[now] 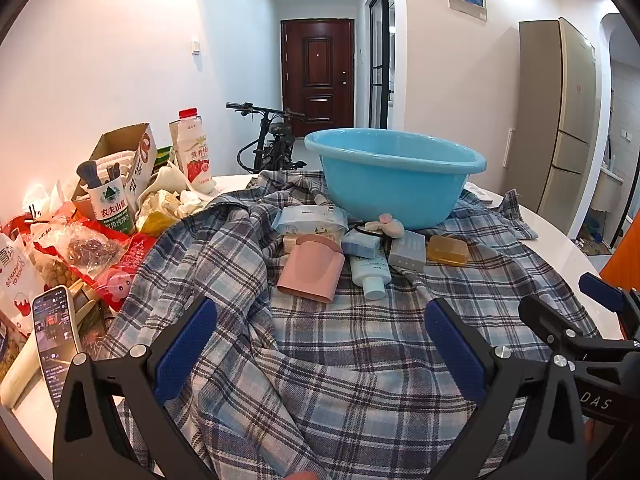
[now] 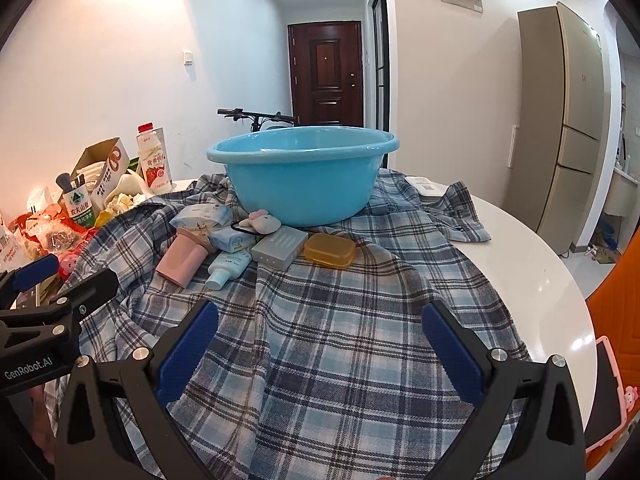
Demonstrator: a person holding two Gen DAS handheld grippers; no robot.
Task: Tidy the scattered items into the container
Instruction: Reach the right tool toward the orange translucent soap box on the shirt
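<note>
Toiletries heaped on the plaid shirt at twelve o'clock from my tongs, pink cup and lotion bottle lay lengthwise, ends toward me, blue basin just behind them, my left gripper and right gripper gaped wide, held nothing.

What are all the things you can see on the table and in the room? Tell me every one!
basin: 1, light blue, on the plaid cloth, far side
plaid cloth: 1, blue-grey, spread over the white table
pink cup: 1, lying on its side, left of the pile
tube bottle: 1, pale blue, lying beside the cup
wipes pack: 1, pale blue, behind the cup
small blue pack: 1, in the pile
plush hair tie: 1, pink-white, against the basin
grey box: 1, middle of the pile
amber soap case: 1, right of the grey box
milk bottle: 1, white, red cap, far left
phone: 1, left edge
fridge: 1, beige, right
door: 1, dark red, hallway
left gripper: 1, black, blue pads, open
right gripper: 1, same, open
</note>
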